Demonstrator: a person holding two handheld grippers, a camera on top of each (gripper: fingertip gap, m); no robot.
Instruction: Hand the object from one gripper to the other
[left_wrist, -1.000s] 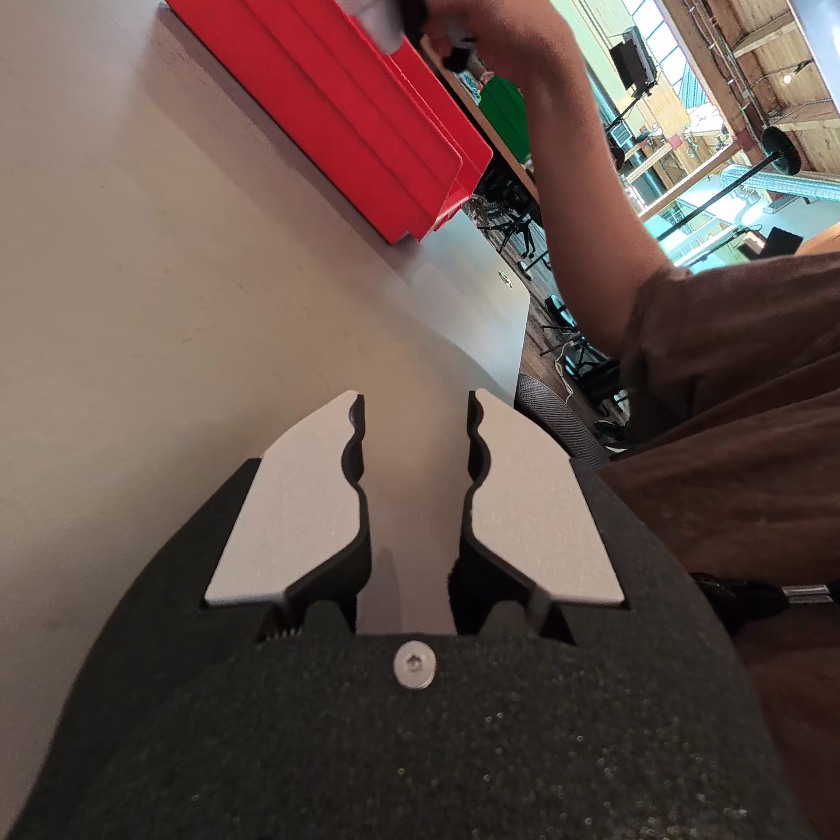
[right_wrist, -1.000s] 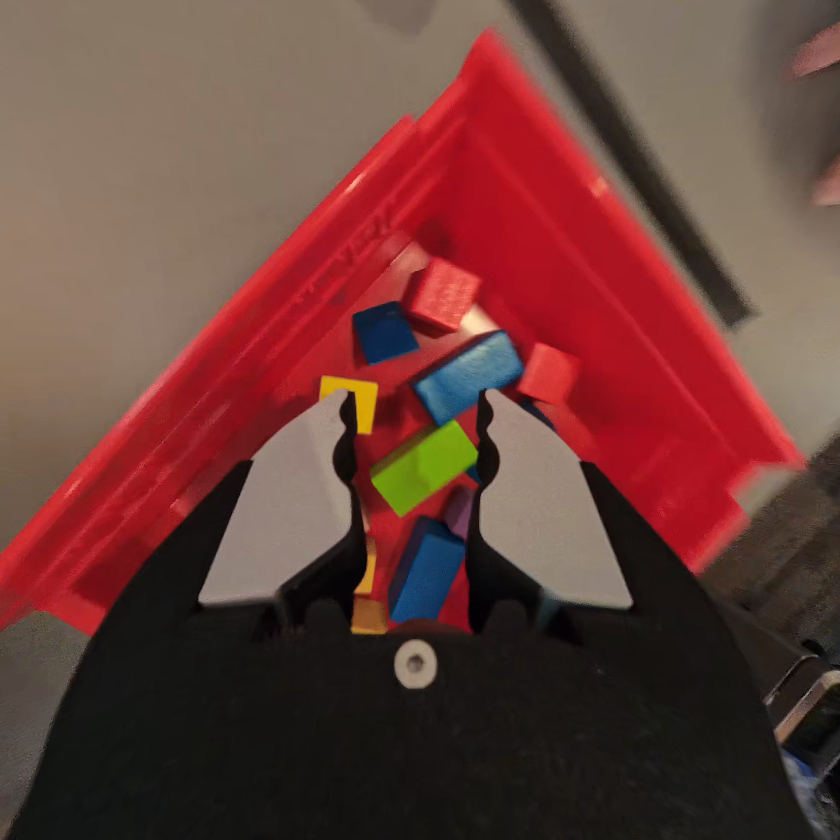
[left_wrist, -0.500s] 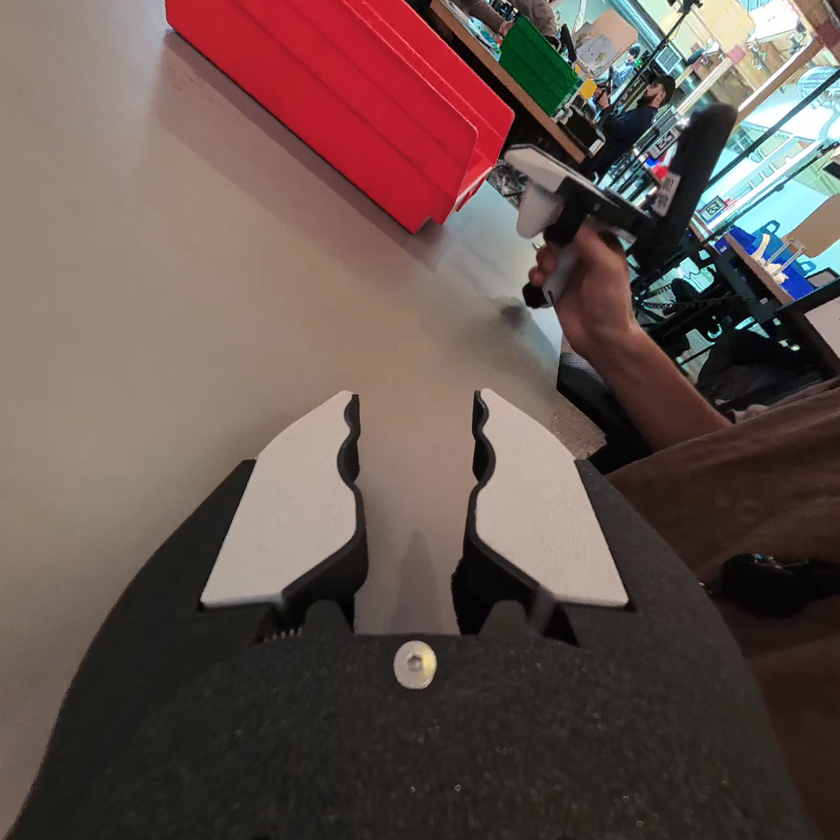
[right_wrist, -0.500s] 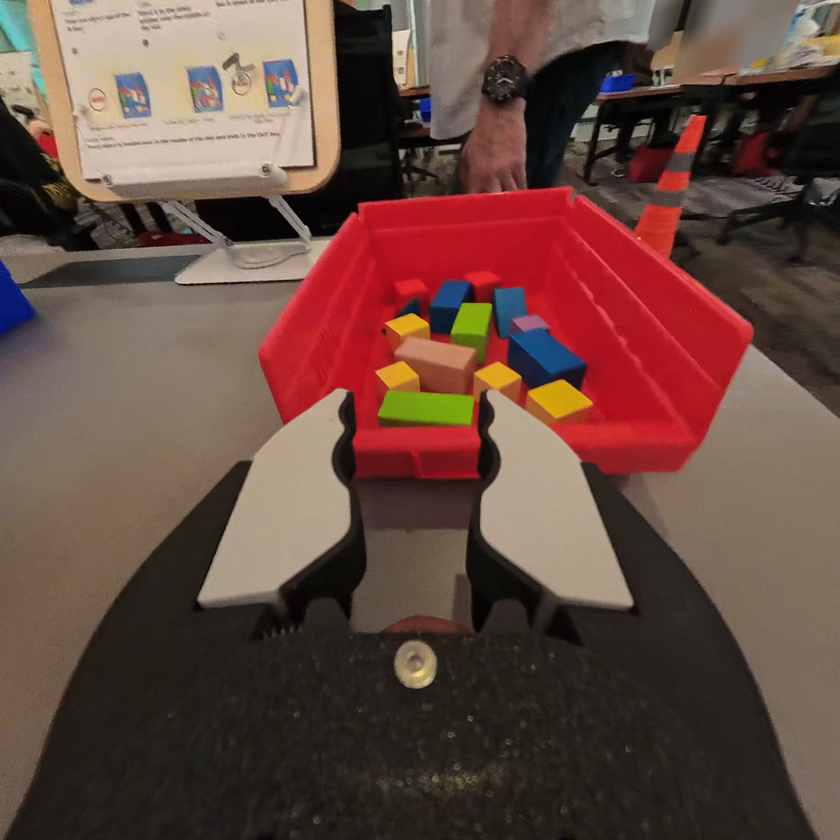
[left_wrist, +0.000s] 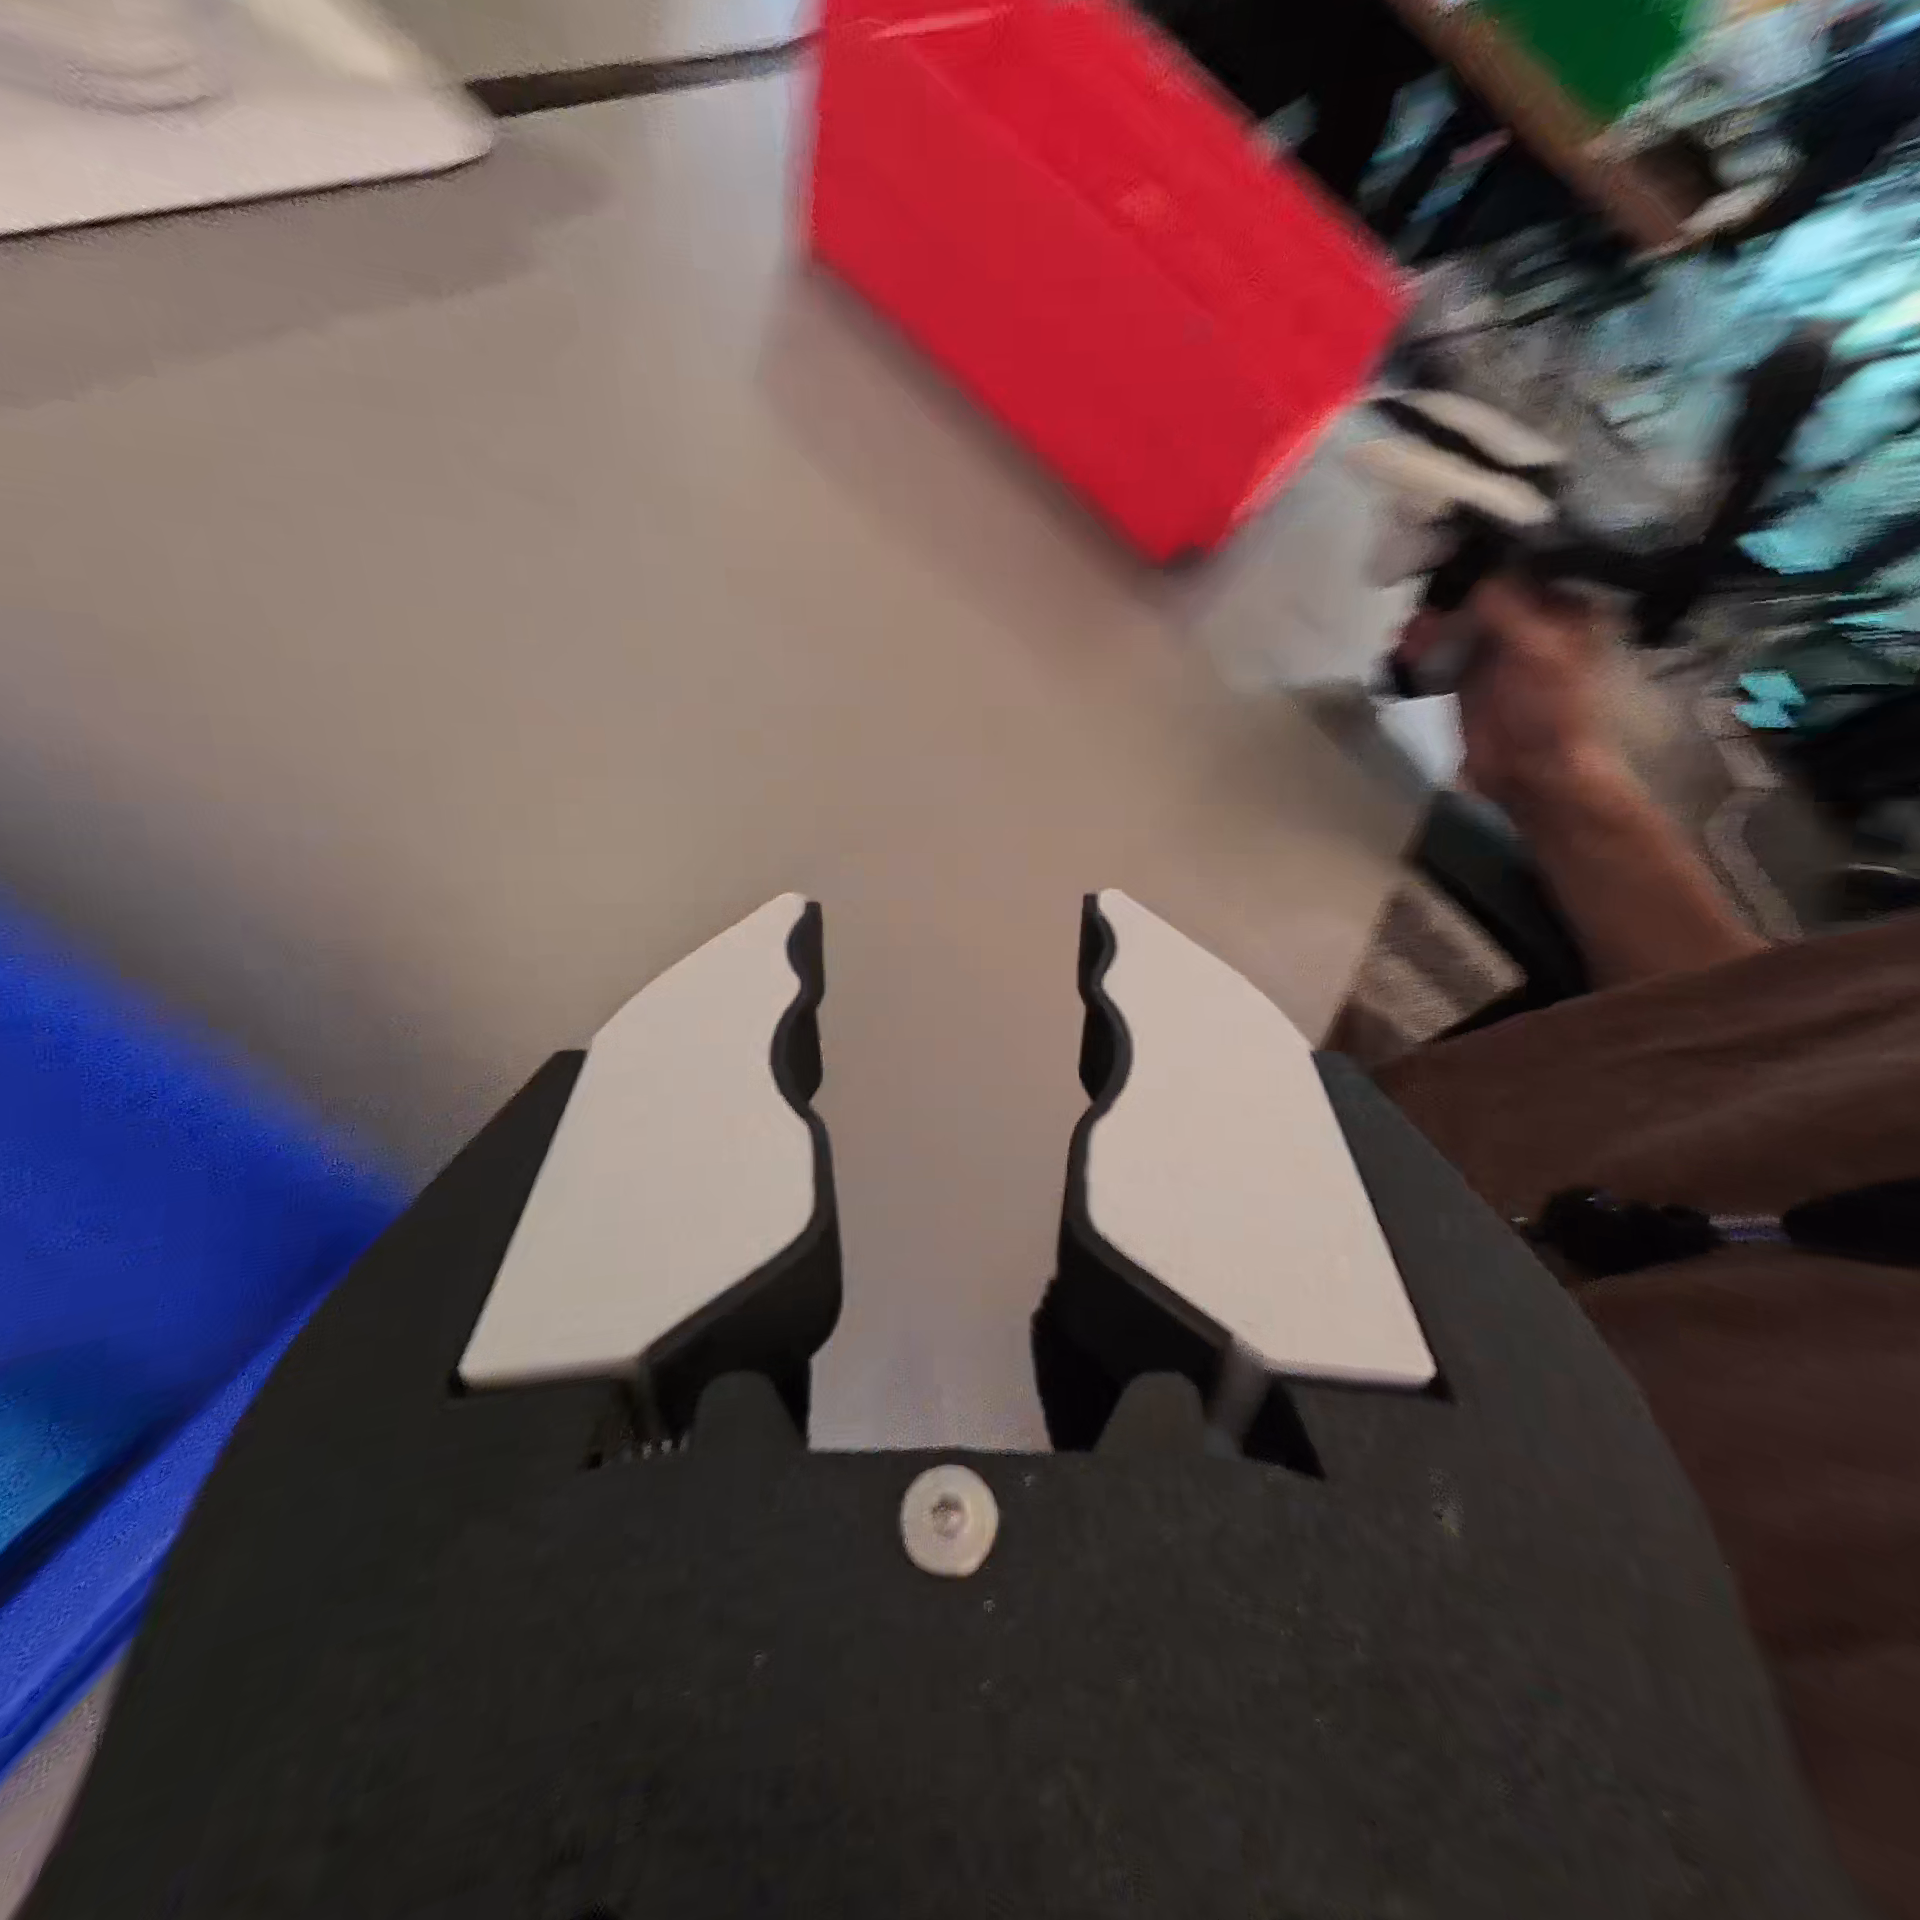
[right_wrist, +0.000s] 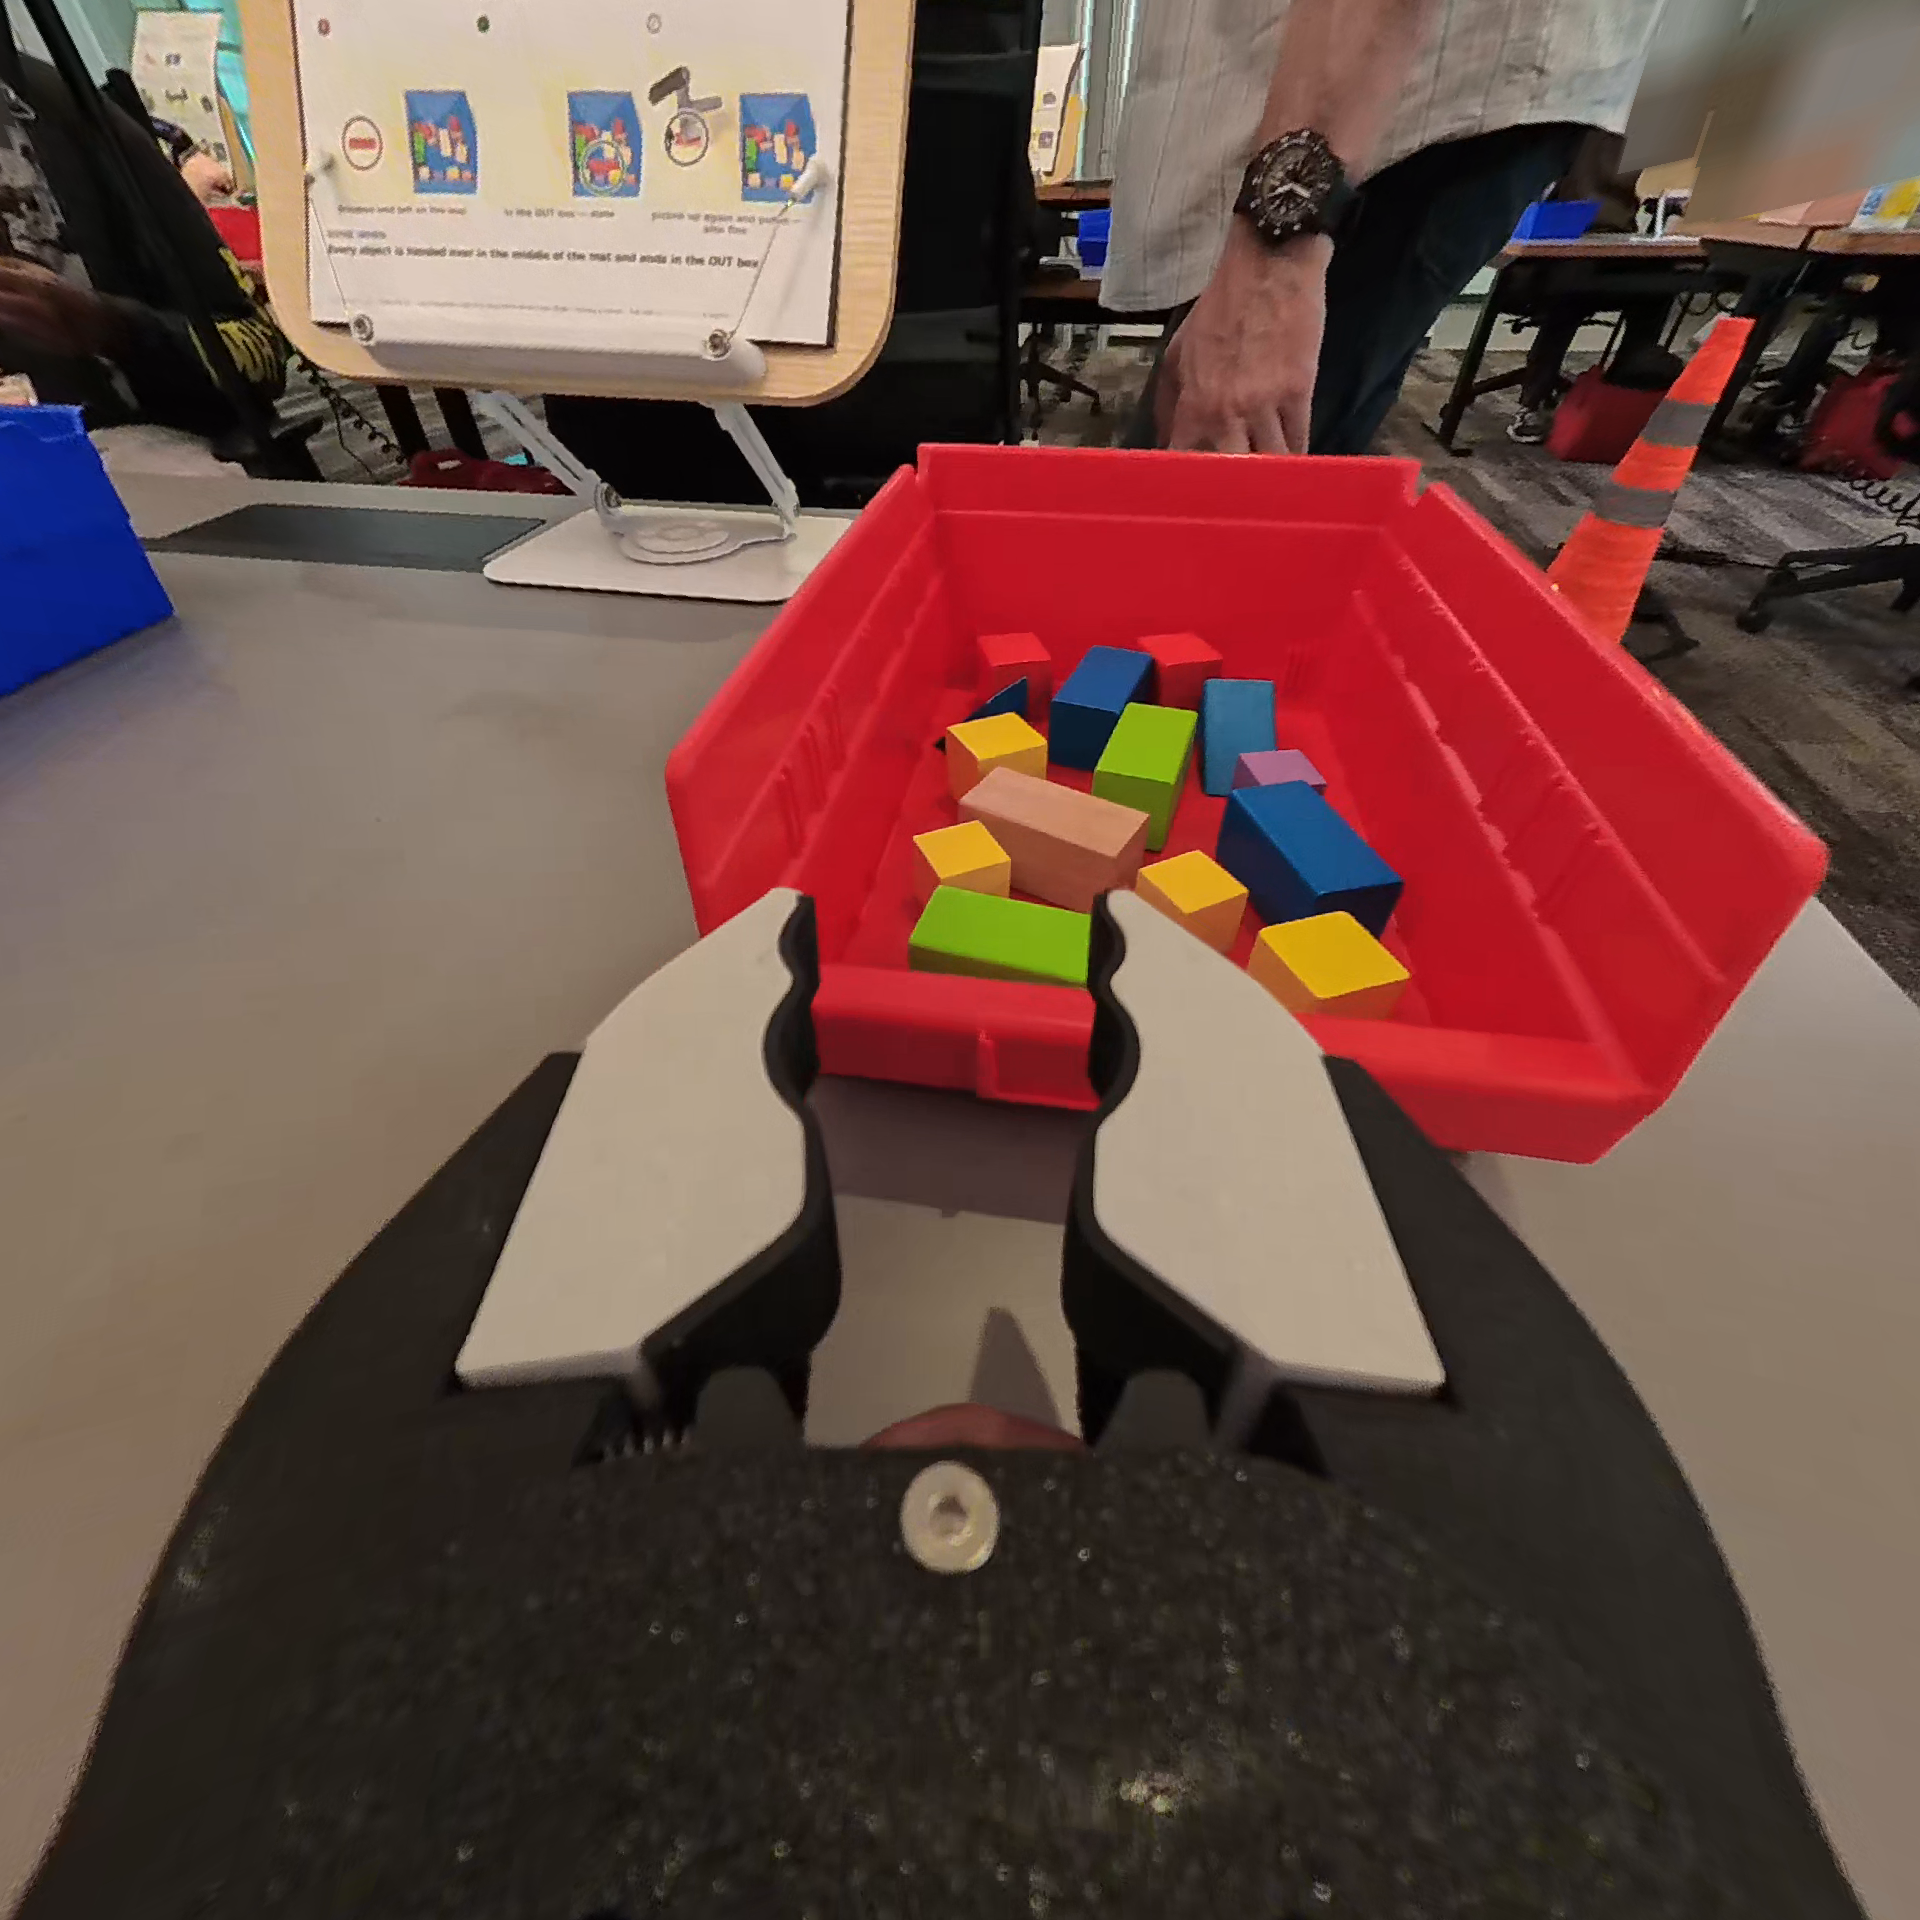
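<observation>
A red bin (right_wrist: 1558, 810) stands on the grey table and holds several coloured wooden blocks: a green block (right_wrist: 997, 935) at the near wall, a tan block (right_wrist: 1055, 831), a dark blue block (right_wrist: 1304, 857), yellow cubes. My right gripper (right_wrist: 945, 909) is open and empty, low over the table just short of the bin's near wall. My left gripper (left_wrist: 945, 914) is open and empty over bare table. The left wrist view is blurred; the red bin (left_wrist: 1091, 270) lies far ahead to the right, and the other gripper in a hand (left_wrist: 1475, 540) shows at the right.
A blue bin stands at the left (right_wrist: 62, 540) and close at the left in the left wrist view (left_wrist: 125, 1195). An instruction board on a white stand (right_wrist: 582, 187) is behind the table. A person with a wristwatch (right_wrist: 1247, 364) stands behind the red bin. An orange cone (right_wrist: 1652, 468) stands on the floor.
My right gripper swung from over the blocks back to a low spot in front of the bin and is now steady. My left gripper is swinging left; the blue bin has come into view.
</observation>
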